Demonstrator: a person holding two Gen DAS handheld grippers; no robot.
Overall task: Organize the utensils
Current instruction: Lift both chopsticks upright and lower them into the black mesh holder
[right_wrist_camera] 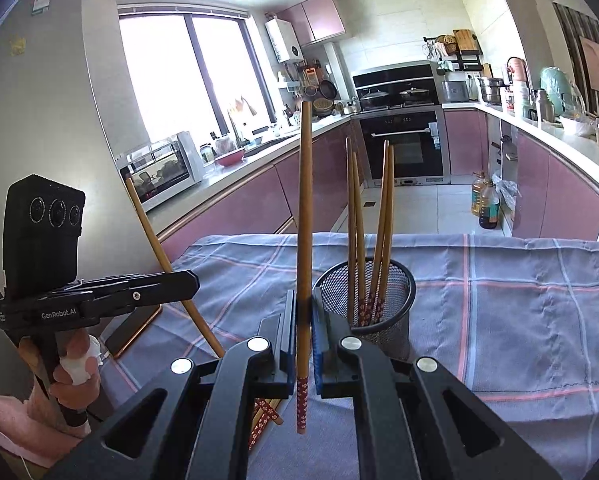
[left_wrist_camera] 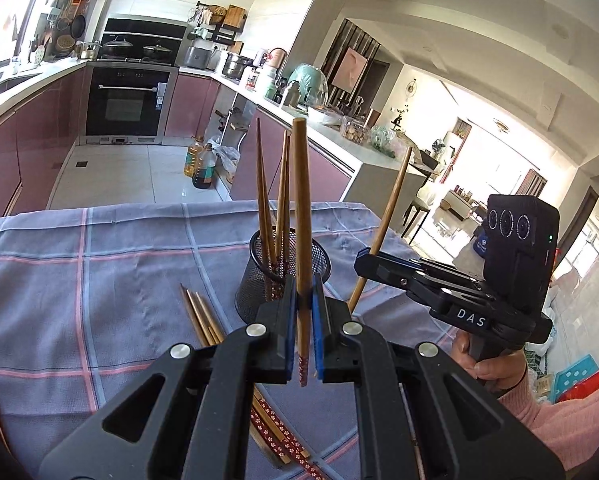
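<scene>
left gripper (left_wrist_camera: pixel 304 312) clamps one chopstick (left_wrist_camera: pixel 302 216) upright, patterned end down, ready to drop in; loose chopsticks (left_wrist_camera: pixel 203 318) lie left of the mesh cup (left_wrist_camera: pixel 255 276), while right gripper (right_wrist_camera: pixel 304 316) pinches another chopstick (right_wrist_camera: pixel 304 216) alike.

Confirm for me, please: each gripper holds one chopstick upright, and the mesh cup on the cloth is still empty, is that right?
Not quite: the mesh cup is not empty. The right wrist view shows four chopsticks already standing in it. The rest holds: the left gripper and the right gripper each hold one chopstick upright, and the cup stands on the cloth.
</scene>
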